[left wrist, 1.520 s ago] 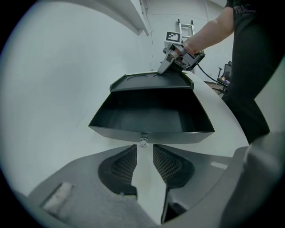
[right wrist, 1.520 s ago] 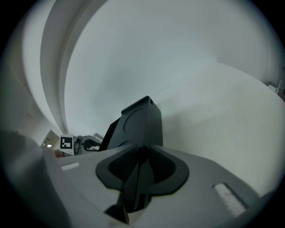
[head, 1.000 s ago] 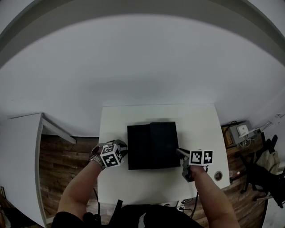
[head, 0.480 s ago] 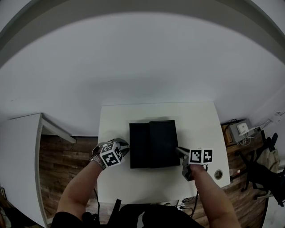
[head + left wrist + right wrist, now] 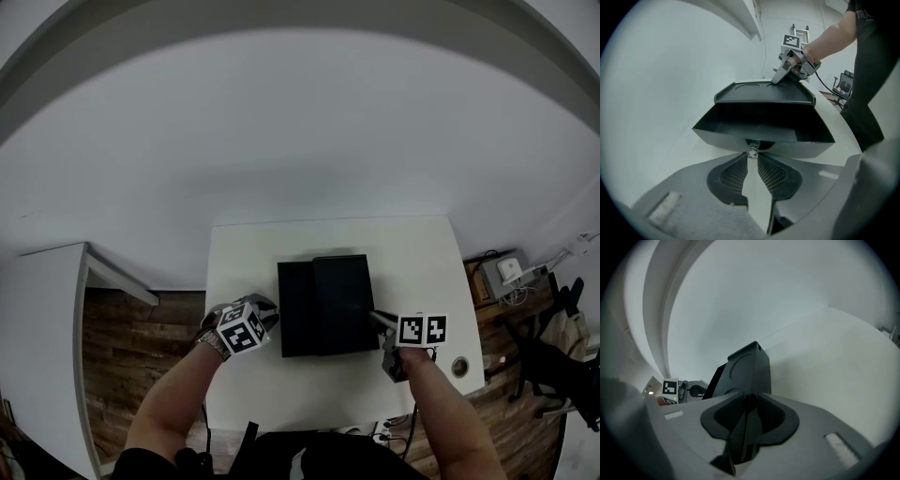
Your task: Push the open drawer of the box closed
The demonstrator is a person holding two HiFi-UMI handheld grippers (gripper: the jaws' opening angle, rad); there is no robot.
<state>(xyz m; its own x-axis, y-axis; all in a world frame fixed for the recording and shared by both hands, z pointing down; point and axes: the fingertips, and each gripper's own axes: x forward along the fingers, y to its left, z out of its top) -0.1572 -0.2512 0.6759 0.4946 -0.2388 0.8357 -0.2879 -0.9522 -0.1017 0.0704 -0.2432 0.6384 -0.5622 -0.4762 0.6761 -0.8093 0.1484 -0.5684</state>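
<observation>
White table (image 5: 251,251): the matte black box (image 5: 343,302) points its part-open drawer (image 5: 294,309) at the left gripper (image 5: 753,158), whose jaws, just closing, pinch its knob (image 5: 752,152); the right gripper (image 5: 749,402) clamps the box's opposite end.

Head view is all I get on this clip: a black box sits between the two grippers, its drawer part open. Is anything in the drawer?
Observer: Nothing that shows. The left gripper view looks straight into the drawer, and its inside is bare.
Operator: What is the left gripper touching?
Observer: The jaws of the left gripper have just been closing. The small knob on the drawer front sits between their tips, which appear to pinch it.
Operator: And the right one?
Observer: The right gripper has an edge of the black box filling the gap between its jaws, apparently clamped on it.
</observation>
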